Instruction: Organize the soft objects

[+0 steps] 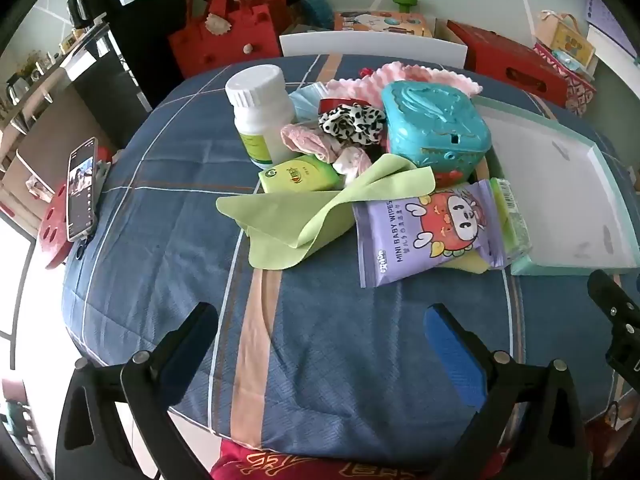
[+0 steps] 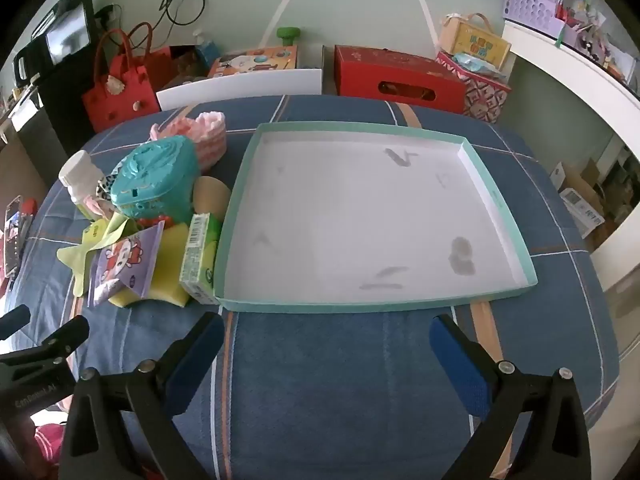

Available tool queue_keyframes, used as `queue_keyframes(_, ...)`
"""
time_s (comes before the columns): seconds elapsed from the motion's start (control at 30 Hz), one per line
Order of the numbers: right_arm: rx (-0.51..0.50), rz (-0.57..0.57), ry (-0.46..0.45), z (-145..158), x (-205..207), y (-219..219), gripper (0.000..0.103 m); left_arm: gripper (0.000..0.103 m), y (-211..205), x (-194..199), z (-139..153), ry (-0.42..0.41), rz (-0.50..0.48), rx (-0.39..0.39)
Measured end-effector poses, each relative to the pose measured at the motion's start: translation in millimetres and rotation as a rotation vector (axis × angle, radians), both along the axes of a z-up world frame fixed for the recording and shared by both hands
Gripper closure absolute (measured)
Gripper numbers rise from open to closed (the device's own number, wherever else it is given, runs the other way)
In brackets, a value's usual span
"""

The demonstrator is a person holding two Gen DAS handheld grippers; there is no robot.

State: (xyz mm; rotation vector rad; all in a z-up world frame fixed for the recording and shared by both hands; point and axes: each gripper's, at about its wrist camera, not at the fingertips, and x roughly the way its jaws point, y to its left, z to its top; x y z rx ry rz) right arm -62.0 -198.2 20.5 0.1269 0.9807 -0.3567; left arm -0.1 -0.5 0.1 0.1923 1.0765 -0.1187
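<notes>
My left gripper and right gripper, both released; wipes pack ahead of left, tray ahead of right.

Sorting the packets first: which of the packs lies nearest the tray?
The green barcoded pack, standing on edge against the tray wall; the purple baby wipes and green tissue packet lie farther left.

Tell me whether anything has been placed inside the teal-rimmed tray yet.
No, the teal-rimmed tray holds only its bare, smudged white floor.
</notes>
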Motion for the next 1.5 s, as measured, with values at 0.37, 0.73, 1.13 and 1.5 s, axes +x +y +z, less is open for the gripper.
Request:
queue_keyframes(0.37, -0.02, -0.007, -0.004, 2.7, -2.6, 1.3, 0.0, 0.0, 12.9, -0.8, 7.0, -0.042, 0.004, -0.013)
queue_keyframes(0.73, -0.046, -0.001, 0.001, 6.5, -3.6, 2.7, 0.0, 0.0, 6.3, -9.3, 12.6, -0.088, 0.024, 0.012)
queue_keyframes(1.13, -0.049, 0.001, -0.003, 6.2, -4.5, 2.6, 0.0, 0.0, 5.4, -9.6, 13.7, -0.097, 0.034, 0.022)
queue_keyframes(1.5, -0.06, 0.003, -0.013, 9.7, -4.6, 3.6, 0.0, 0.0, 5.3, -9.3, 14.2, -0.099, 0.038, 0.028)
